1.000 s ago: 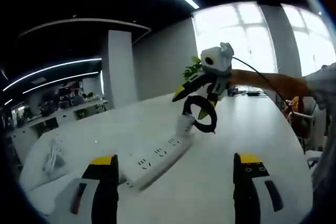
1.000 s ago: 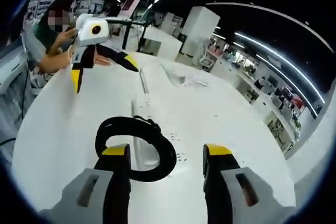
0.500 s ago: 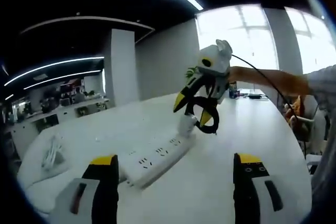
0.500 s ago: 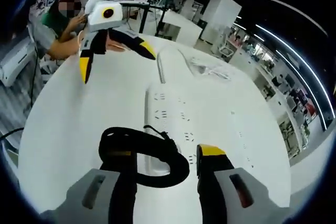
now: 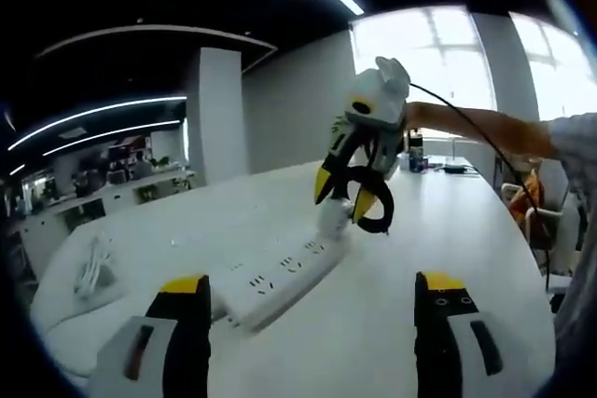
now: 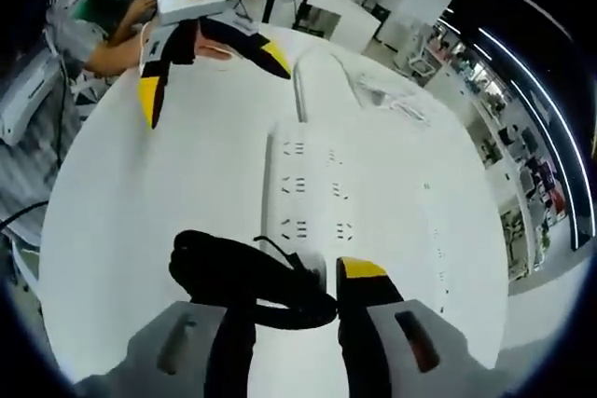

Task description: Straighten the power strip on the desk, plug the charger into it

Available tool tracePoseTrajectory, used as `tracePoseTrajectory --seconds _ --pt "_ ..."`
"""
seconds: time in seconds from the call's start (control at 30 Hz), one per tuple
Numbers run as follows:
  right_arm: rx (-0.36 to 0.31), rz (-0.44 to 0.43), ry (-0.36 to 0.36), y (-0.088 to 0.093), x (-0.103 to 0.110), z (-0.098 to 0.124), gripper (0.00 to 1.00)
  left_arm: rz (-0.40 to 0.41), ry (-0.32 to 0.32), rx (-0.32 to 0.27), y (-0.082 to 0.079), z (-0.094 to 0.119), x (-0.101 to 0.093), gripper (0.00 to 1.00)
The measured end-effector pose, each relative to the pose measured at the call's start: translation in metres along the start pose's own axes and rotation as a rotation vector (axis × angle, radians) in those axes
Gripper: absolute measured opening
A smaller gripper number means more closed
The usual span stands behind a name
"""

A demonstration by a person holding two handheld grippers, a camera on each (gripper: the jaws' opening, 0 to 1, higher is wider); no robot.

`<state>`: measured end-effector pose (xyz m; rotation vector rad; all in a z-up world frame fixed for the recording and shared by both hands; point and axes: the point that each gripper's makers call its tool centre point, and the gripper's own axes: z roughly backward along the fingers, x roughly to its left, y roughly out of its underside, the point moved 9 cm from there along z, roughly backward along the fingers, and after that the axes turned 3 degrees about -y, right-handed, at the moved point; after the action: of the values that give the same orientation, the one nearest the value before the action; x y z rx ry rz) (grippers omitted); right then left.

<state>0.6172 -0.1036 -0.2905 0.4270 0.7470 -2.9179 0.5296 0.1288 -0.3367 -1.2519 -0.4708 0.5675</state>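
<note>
A long white power strip (image 5: 280, 275) lies aslant on the white desk (image 5: 448, 230). In the left gripper view my right gripper (image 5: 342, 198) hangs over the strip's far end, shut on a white charger (image 5: 331, 219) with its black coiled cable (image 5: 378, 204) dangling. In the right gripper view the charger (image 6: 315, 266) sits between my right gripper's (image 6: 294, 274) jaws, just above the near end of the strip (image 6: 308, 188), and the cable coil (image 6: 244, 277) covers the left jaw. My left gripper (image 5: 308, 300) is open and holds nothing; it hovers past the strip's far end as the left gripper (image 6: 213, 79).
A clear plastic bag (image 6: 387, 95) lies on the desk beyond the strip, seen also as the bag (image 5: 93, 277). A person (image 6: 103, 25) stands at the desk's far edge. A sleeve (image 5: 574, 146) and arm reach in from the right. Bare desk lies on both sides of the strip.
My right gripper has brought the charger lower and nearer the strip's end, and its jaws look closer together. The left gripper stays open in much the same place.
</note>
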Motion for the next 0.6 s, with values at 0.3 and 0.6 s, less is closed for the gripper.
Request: tracePoseTrajectory --seconds 0.3,0.6 --pt "0.107 0.007 -0.005 -0.004 -0.001 -0.003 0.24 -0.007 0.008 0.009 0.001 -0.001 -0.001 0.92" --pt "0.197 -0.005 -0.052 -0.012 -0.007 -0.006 0.23 -0.004 0.013 0.021 0.004 -0.003 -0.003 0.92"
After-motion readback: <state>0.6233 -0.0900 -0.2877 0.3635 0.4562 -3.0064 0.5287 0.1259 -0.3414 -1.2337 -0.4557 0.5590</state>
